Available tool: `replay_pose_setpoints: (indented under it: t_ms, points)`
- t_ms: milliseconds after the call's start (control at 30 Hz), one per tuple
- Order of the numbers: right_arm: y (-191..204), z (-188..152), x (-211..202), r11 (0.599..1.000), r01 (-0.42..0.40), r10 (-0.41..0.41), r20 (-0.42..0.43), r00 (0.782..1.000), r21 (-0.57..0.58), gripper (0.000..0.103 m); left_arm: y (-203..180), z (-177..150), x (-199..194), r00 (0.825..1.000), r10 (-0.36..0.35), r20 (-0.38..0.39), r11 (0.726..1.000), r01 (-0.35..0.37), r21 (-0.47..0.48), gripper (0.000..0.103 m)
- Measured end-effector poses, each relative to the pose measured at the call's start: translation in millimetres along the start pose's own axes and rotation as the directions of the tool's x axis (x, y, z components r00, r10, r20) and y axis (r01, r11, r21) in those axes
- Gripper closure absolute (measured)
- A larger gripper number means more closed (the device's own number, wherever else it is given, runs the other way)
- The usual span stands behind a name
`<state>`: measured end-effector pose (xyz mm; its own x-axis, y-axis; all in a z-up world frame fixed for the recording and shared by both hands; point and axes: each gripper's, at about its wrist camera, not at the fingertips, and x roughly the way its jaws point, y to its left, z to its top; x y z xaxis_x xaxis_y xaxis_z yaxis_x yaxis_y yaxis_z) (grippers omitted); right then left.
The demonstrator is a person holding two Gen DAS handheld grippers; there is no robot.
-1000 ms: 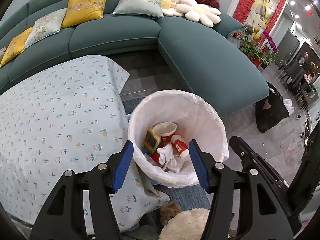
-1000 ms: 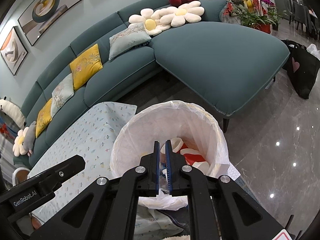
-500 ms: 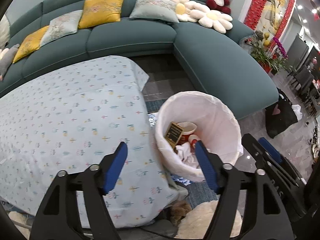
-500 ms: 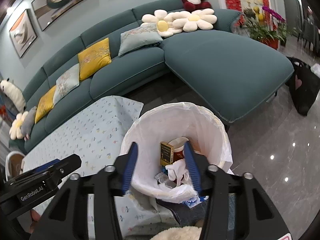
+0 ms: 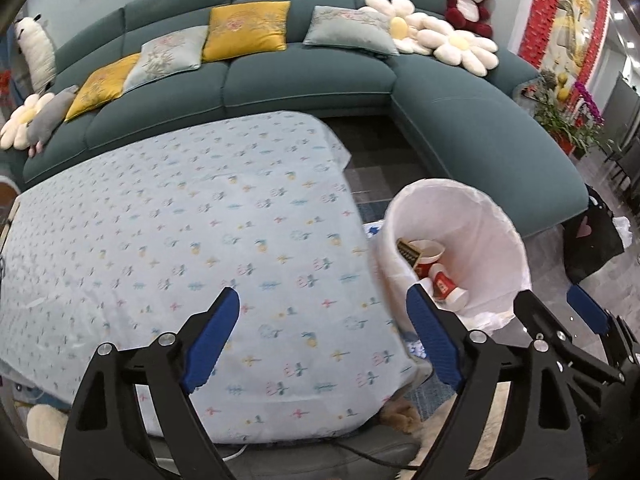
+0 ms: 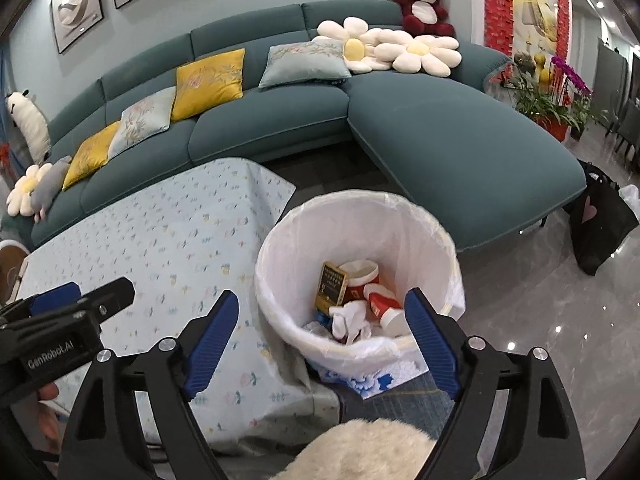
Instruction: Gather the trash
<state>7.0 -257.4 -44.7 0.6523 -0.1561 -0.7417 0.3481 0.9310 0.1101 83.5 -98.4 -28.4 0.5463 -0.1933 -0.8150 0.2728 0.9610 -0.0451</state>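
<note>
A round bin lined with a white bag [image 6: 420,224] [image 5: 516,240] stands on the floor beside the low table. Inside lie red-and-white paper cups [image 6: 380,302] [image 5: 442,284], a dark carton [image 6: 330,286] and crumpled white tissue [image 6: 350,320]. My right gripper [image 6: 322,330] hangs over the bin's near rim, jaws opening wide, nothing between the blue pads. My left gripper [image 5: 324,334] is over the table's flowered cloth [image 5: 180,240], left of the bin, jaws also opening and empty. The left gripper shows at the left edge of the right wrist view [image 6: 68,308].
A teal corner sofa [image 6: 460,140] with cushions and plush toys curves behind the table and bin. A black bag [image 6: 600,224] sits on the glossy floor at the right. A fluffy cream object [image 6: 360,448] lies just below the grippers.
The right gripper went from shut to wide open above the bin, and the dark carton now lies in it. The left gripper widened and swung left from the bin to over the table.
</note>
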Motion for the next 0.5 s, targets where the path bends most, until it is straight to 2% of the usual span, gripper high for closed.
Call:
replay_pose_setpoints:
  t_ms: [167, 267, 333, 500]
  points:
    - [5.7, -13.6, 1.9, 1.0, -0.014, 0.014, -0.02, 1.0, -0.002, 0.018, 8.0, -11.6, -1.9, 1.0, 0.025, -0.002, 1.0, -0.025, 0.0, 0.019]
    - [10.1, -19.2, 3.7, 0.999, -0.022, 0.021, -0.024, 0.999, -0.025, 0.006, 10.4, -18.8, -2.7, 0.999, 0.036, -0.001, 0.999, -0.036, 0.004, 0.019]
    - [11.0, -23.6, 3.6, 0.999, -0.011, 0.011, -0.014, 1.0, -0.035, 0.007, 11.2, -23.5, -2.4, 0.999, 0.045, -0.002, 0.999, -0.045, 0.004, 0.014]
    - [7.3, -33.8, 9.0, 1.0, 0.004, -0.004, -0.009, 1.0, -0.007, 0.007, 14.0, -30.3, 4.0, 0.998, 0.058, -0.015, 0.998, -0.058, 0.0, 0.014]
